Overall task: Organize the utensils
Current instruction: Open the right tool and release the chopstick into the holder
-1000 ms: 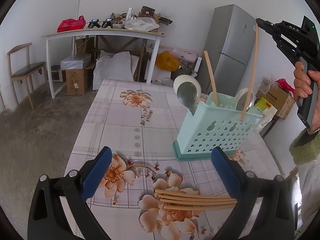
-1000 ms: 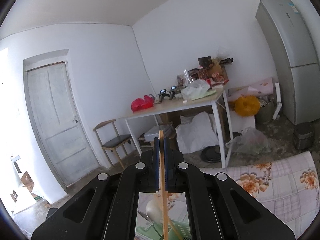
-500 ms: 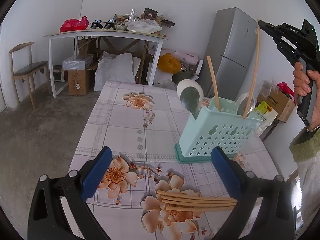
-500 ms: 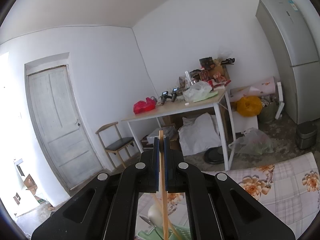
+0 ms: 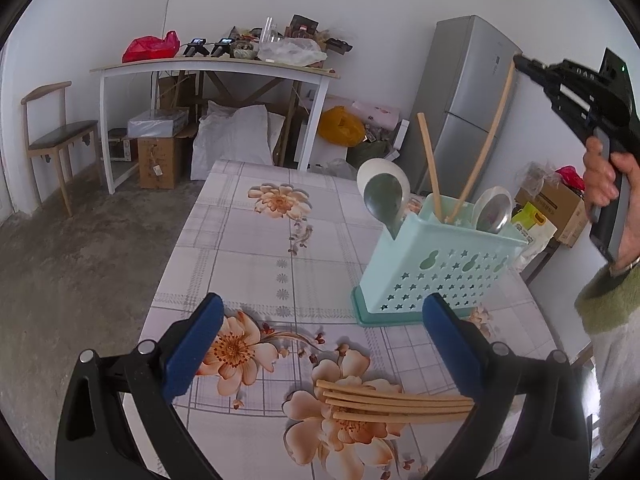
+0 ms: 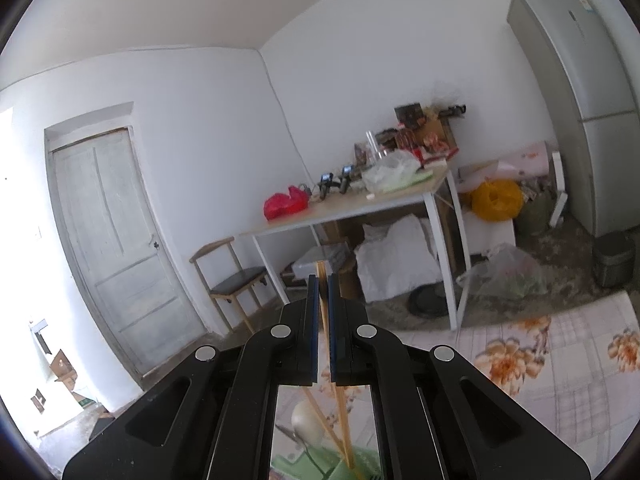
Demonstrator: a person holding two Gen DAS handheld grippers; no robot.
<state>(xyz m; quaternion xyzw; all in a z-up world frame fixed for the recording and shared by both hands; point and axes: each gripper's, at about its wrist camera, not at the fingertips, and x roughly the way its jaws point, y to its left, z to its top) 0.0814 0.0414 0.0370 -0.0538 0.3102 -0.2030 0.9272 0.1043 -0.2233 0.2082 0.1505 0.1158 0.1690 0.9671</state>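
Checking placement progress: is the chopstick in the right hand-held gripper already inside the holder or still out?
Partly in: the chopstick has its lower end inside the holder, its top clamped in the right hand-held gripper.

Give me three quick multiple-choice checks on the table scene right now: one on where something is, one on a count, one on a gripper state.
1. Where does the lower end of the chopstick held by the right hand-held gripper sit?
A. Flat on the tablecloth
B. Inside the utensil holder
C. On the chair

2. How many chopsticks stand in the holder, counting the held one?
A. Two
B. Five
C. None

3. How does the left hand-held gripper stand?
A. Shut on a spoon
B. Shut on the loose chopsticks
C. Open, holding nothing

Answers:
1 B: the held chopstick runs from the right hand-held gripper down into the utensil holder.
2 A: the held one and a second chopstick rise from it.
3 C: the left hand-held gripper has its jaws wide apart above the loose chopsticks on the tablecloth.
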